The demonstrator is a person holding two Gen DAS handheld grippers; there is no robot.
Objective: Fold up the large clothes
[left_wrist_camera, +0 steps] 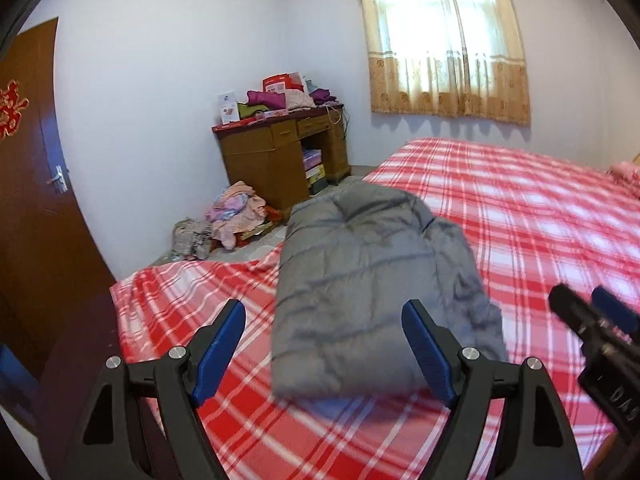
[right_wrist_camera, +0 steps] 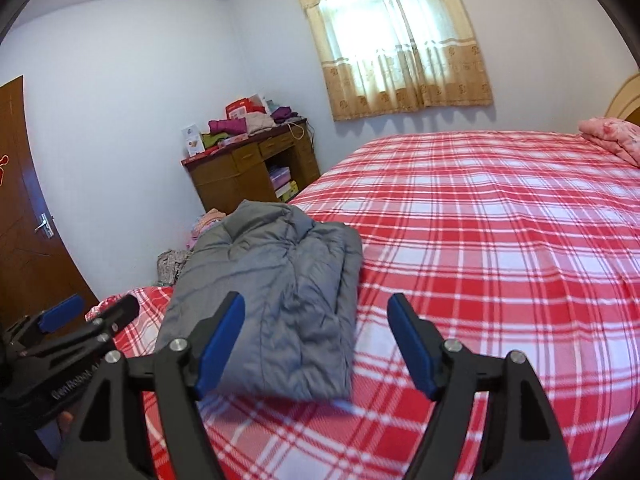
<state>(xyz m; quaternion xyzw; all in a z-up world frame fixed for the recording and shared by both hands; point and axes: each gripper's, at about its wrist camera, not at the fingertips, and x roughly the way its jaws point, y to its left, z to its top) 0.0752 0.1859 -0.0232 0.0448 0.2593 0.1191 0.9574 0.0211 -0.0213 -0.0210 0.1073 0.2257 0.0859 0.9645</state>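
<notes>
A: Room entry: we list a bed with a red-and-white plaid sheet (right_wrist_camera: 480, 240), a curtained window (right_wrist_camera: 400, 40), a brown door (left_wrist_camera: 28, 200) cut off at the frame edge, and a wooden desk (left_wrist_camera: 280, 152) piled with clothes and boxes we cannot itemise.

B: Task item: we record one grey padded garment (left_wrist_camera: 360, 280), folded into a long bundle, lying on the sheet near the bed's foot-side edge. Its near end blurs in both views.

A: Left gripper (left_wrist_camera: 324, 348): fingers apart, above the bundle's near end, gripping nothing.

B: Right gripper (right_wrist_camera: 316, 344): fingers likewise spread, empty, over the bundle's right edge. Pink bedding (right_wrist_camera: 612, 136) is partly cropped. The floor heap of clothes (left_wrist_camera: 236, 216) is too jumbled to sort.
</notes>
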